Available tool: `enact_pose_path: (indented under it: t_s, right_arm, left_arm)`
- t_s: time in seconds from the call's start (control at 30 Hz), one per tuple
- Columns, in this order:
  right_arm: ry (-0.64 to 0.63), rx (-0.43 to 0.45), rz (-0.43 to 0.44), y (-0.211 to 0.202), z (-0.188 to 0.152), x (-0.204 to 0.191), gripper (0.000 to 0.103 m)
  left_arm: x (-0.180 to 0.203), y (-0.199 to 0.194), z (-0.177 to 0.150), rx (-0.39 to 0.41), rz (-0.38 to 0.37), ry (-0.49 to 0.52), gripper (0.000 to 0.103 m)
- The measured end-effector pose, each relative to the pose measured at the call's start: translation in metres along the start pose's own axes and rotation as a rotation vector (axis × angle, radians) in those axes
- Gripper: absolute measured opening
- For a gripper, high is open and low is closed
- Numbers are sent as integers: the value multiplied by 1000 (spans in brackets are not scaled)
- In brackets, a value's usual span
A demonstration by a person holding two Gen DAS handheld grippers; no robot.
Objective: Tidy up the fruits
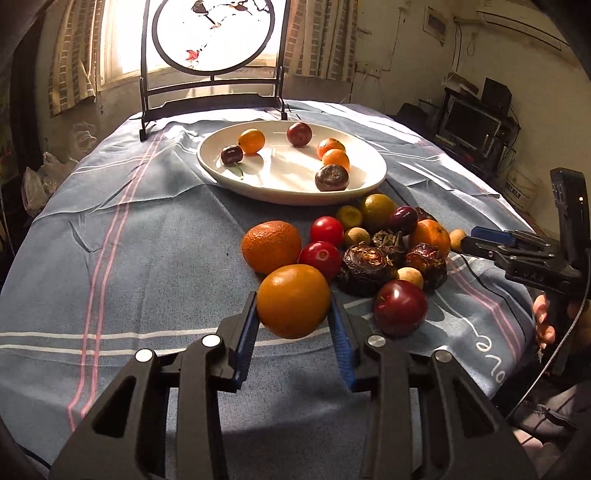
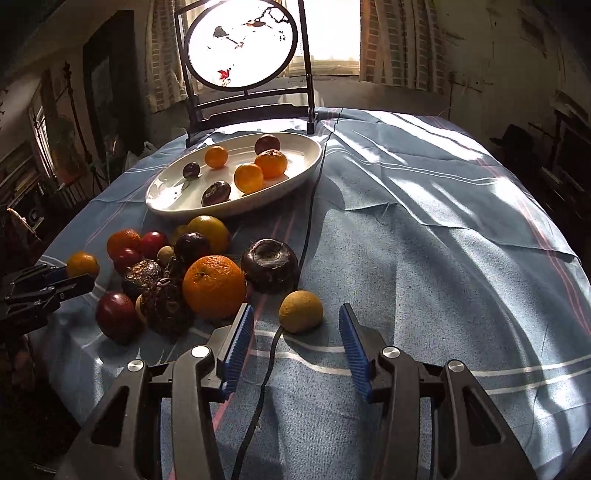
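Observation:
My left gripper (image 1: 293,308) is shut on a smooth orange fruit (image 1: 293,301), held just above the cloth at the near edge of the fruit pile; it also shows in the right wrist view (image 2: 82,264). The pile (image 1: 369,247) holds oranges, red plums, dark wrinkled fruits and small tan ones. A white oval plate (image 1: 258,184) behind the pile holds several fruits. My right gripper (image 2: 295,325) is open and empty, with a small tan fruit (image 2: 301,311) lying on the cloth just ahead, between its fingertips. A large orange (image 2: 214,286) sits to its left.
A blue striped tablecloth (image 2: 424,240) covers the round table. A dark-framed round screen (image 1: 212,33) stands at the far edge by the window. A black cable (image 2: 310,206) runs across the cloth from the plate toward my right gripper.

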State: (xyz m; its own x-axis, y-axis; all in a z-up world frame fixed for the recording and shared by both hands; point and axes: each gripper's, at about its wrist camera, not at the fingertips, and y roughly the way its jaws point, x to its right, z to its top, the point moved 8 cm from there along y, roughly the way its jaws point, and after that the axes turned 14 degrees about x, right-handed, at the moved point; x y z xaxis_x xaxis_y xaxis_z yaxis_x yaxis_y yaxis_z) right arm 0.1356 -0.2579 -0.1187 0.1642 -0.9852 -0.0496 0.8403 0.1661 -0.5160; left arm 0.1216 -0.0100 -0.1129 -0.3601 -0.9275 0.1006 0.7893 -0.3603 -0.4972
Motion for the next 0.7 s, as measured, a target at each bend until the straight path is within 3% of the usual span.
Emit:
enact_pose_path:
  t_s: [0.07, 0.2, 0.4, 0.53, 0.7]
  right_arm:
    - [-8, -27, -8, 7, 0, -2, 45]
    - [16, -81, 0, 16, -3, 0, 27]
    - [102, -6, 44, -1, 8, 6, 27]
    - [116, 50, 117, -10, 41, -3, 27]
    - [106, 69, 164, 16, 85, -17, 27]
  left_arm:
    - [3, -2, 1, 0, -7, 1, 36]
    - [2, -2, 2, 2, -5, -9, 36]
    - [-3, -5, 6, 19, -6, -36, 36]
    - [-6, -4, 27, 48, -9, -37, 36]
    - [-10, 24, 63, 54, -2, -21, 36]
